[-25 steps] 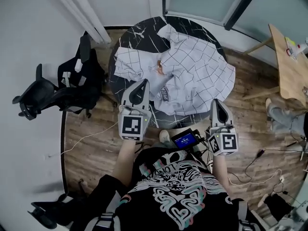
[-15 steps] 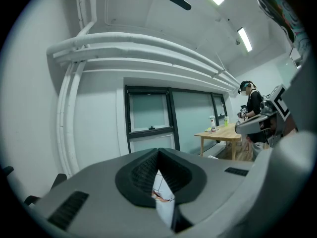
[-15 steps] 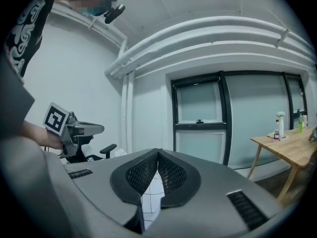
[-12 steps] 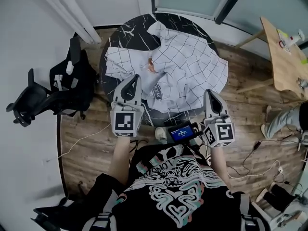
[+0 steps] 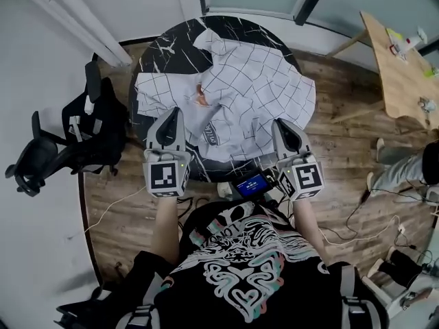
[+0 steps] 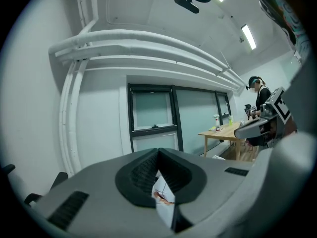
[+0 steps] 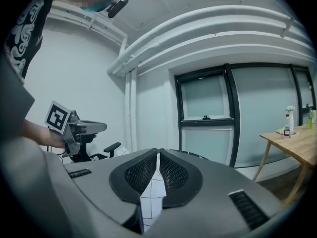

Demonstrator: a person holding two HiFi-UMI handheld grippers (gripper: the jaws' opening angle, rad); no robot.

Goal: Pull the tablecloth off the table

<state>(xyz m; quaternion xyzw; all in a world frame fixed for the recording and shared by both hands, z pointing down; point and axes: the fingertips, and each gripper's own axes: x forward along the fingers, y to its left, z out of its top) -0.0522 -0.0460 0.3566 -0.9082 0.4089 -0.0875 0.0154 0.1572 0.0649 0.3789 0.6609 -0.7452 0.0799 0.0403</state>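
**A:** Wood-plank floor (image 5: 343, 160) all round, and a round black marble table (image 5: 161, 46) by the window wall; what has altered in the last second?

**B:** Mostly the wearer's head; the table sits a little higher and further left in the head view than it did; the tablecloth (image 5: 254, 88) keeps the same rumpled outline on the marble, so I'd judge no real pull has gone through in that time.

**A:** Where does the cloth lie?

**B:** Bunched over the middle and right of the top, spilling past the right rim; bare marble shows along the far and left edge and at the near rim; partly drawn, then, but by no means off.

**A:** And the grippers?

**B:** The left gripper (image 5: 171, 112) has stayed over the cloth's near-left part, jaws clenched; its own view shows a white fold with a reddish mark wedged below the meeting pads; the right gripper (image 5: 280, 124) sits at the near-right edge, likewise clamped, with gridded cloth running up into the seam between its pads.

**A:** Meaning what for the job?

**B:** Both seem to have their bite; what's left is the haul toward the body; a fold that thin could slip out if tugged sharply.
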